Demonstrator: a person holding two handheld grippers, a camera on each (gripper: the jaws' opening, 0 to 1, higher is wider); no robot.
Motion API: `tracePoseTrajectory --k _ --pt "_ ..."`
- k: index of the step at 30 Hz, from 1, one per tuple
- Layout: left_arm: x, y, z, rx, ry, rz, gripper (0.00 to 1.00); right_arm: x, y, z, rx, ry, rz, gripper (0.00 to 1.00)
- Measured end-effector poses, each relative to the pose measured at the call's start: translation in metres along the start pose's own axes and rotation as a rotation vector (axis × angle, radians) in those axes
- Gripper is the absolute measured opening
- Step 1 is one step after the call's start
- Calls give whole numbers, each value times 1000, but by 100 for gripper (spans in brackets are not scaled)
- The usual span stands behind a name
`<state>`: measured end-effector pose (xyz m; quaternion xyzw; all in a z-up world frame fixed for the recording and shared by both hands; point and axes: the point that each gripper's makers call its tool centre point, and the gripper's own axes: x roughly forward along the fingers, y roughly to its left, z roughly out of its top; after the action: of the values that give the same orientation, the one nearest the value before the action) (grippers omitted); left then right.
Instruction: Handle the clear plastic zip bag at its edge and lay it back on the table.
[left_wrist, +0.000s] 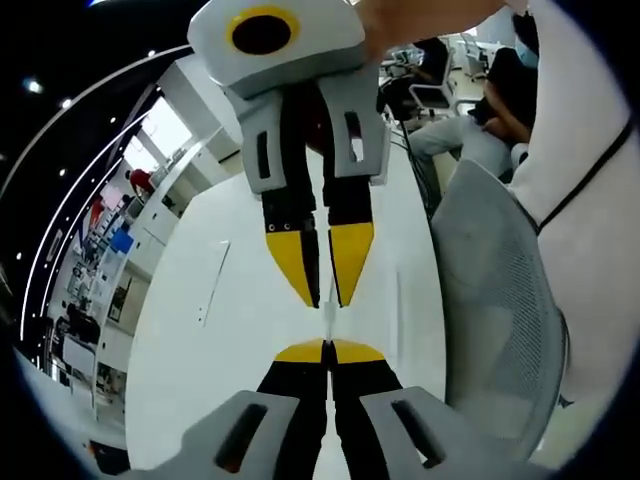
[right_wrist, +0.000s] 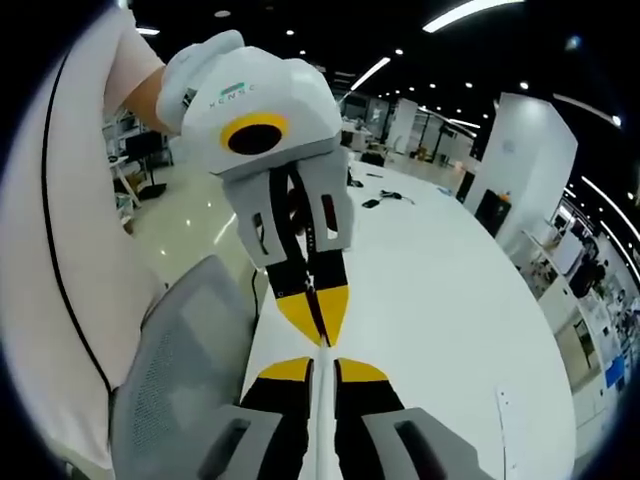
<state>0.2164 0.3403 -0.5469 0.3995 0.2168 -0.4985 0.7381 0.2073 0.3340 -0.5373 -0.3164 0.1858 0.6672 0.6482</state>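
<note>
Fingers of left gripper (left_wrist: 326, 352) and right gripper (left_wrist: 322, 262) both pinched on thin edge of bag (left_wrist: 327, 318) (barely visible, edge-on) at frame centre, above table (left_wrist: 200, 350). Handling step underway; next: lower together, release.

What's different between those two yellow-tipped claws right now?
The left gripper has its jaws pressed flat together. The right gripper shows a narrow gap higher up, its jaws meeting only at the tips. In the left gripper view the left rises from below while the right comes down from above, tip to tip. Both have yellow tips and grey bodies, and both seem to pinch the thin bag edge between them.
</note>
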Motion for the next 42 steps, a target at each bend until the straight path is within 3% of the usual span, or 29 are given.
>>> tracePoseTrajectory --k 42 --pt "-2 -7 0 -21 -13 -6 0 9 6 -3 -58 24 8 0"
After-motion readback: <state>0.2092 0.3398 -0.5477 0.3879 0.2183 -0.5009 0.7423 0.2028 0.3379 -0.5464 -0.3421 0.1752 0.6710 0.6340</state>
